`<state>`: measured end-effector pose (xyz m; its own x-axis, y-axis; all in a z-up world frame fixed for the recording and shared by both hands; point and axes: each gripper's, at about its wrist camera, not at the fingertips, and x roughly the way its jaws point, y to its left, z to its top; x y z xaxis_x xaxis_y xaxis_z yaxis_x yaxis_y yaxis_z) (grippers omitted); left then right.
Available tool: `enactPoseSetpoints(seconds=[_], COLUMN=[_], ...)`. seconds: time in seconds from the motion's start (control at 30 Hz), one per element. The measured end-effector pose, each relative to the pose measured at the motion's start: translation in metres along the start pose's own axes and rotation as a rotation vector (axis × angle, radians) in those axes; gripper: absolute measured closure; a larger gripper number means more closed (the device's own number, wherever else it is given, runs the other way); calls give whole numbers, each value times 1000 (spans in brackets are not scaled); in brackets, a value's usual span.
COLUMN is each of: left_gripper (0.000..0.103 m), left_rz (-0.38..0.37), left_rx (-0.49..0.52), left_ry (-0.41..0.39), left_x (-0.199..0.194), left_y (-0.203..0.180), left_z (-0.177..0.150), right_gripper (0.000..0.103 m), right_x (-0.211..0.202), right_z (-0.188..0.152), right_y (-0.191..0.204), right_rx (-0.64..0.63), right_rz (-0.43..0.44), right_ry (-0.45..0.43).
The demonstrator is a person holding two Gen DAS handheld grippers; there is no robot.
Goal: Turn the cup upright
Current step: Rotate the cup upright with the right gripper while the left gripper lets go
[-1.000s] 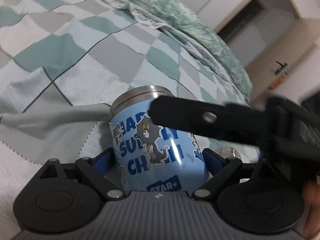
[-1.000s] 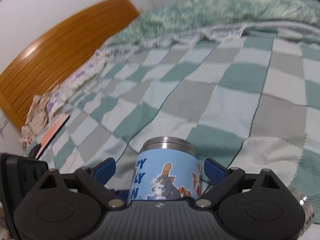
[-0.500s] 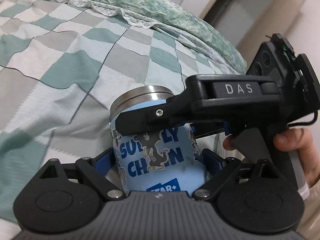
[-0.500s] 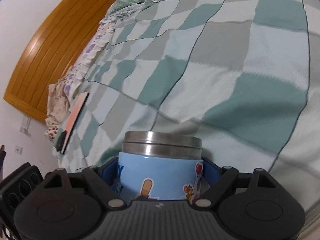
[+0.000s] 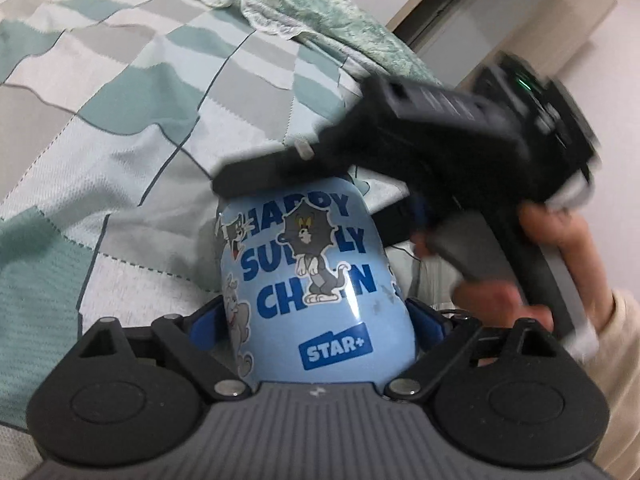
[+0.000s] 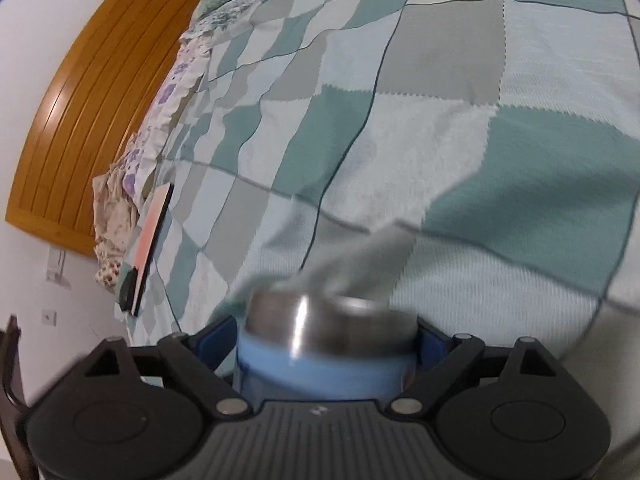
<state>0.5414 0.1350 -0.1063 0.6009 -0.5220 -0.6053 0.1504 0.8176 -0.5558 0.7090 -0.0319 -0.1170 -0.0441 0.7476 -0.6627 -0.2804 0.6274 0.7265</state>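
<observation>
The cup (image 5: 308, 280) is light blue with cartoon cats, blue lettering and a steel rim. It sits between the blue pads of my left gripper (image 5: 316, 316), which is shut on its lower body. My right gripper (image 6: 326, 340) is shut on the cup (image 6: 324, 344) near its steel rim. In the left wrist view the right gripper's body (image 5: 440, 128) crosses over the cup's far end, blurred, with a hand (image 5: 552, 264) on its handle. The cup is held off the bed.
A checked teal, grey and white blanket (image 6: 440, 128) covers the bed. A wooden headboard (image 6: 100, 92) stands at the left, with a flat pink-and-black item (image 6: 148, 240) and floral pillow (image 6: 116, 200) near it. A green quilt (image 5: 320, 12) lies at the far side.
Both grippers have turned together with the cup; its steel rim has swung out of the left wrist view. The right gripper has tilted further toward the bed and is blurred by motion.
</observation>
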Motion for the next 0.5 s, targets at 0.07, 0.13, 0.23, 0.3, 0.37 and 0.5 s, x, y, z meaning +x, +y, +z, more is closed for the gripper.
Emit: enactPoseSetpoints(seconds=[0.07, 0.13, 0.23, 0.3, 0.37, 0.5], left_gripper=[10, 10, 10, 11, 12, 17], left_rz=[-6, -22, -30, -19, -5, 36], left_rx=[17, 11, 45, 77, 117, 200], left_ry=[-14, -25, -43, -63, -93, -201], left_x=[-3, -5, -7, -10, -14, -23], left_y=[-1, 1, -1, -7, -16, -26], left_z=[-4, -6, -11, -14, -14, -13], right_gripper=[19, 24, 25, 25, 25, 24], right_x=[2, 1, -5, -12, -24, -51], right_z=[4, 2, -6, -13, -24, -55], right_y=[2, 5, 6, 11, 26, 65], right_rx=[-14, -38, -58, -105, -198, -460], right_rz=[-22, -40, -30, -22, -34, -109], right_ry=[-15, -26, -63, -109, -186, -347])
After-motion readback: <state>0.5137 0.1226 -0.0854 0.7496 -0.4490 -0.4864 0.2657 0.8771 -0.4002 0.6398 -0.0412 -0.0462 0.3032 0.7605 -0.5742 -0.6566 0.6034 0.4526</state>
